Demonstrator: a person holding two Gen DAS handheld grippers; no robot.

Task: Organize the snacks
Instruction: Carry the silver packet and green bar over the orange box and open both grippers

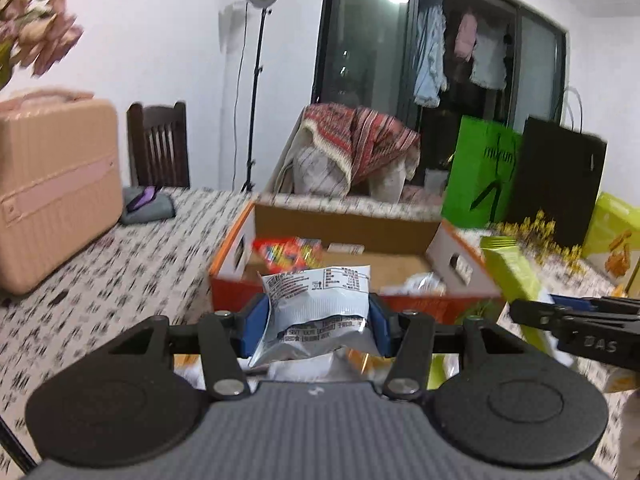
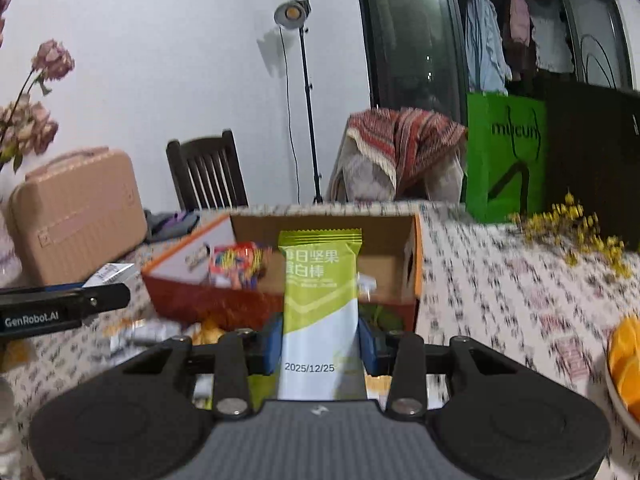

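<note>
Currently left gripper (image 1: 316,322) is clamped on a silver snack pouch (image 1: 320,300); right gripper (image 2: 320,340) is clamped on a green-and-white nut bar (image 2: 320,292), standing upright. Both are held above the patterned tablecloth (image 1: 120,272), just short of the open cardboard box (image 1: 344,224) holding a red-orange packet (image 1: 286,254). Behind: 2 bags, green bag (image 2: 506,156) and black bag (image 1: 560,184).

The left gripper (image 1: 316,320) has its jaws squeezed on a silver packet (image 1: 318,304). The right gripper (image 2: 320,340) pinches a green and white bar (image 2: 320,304), standing up. Both grippers seem to point a little downward, side by side.
</note>
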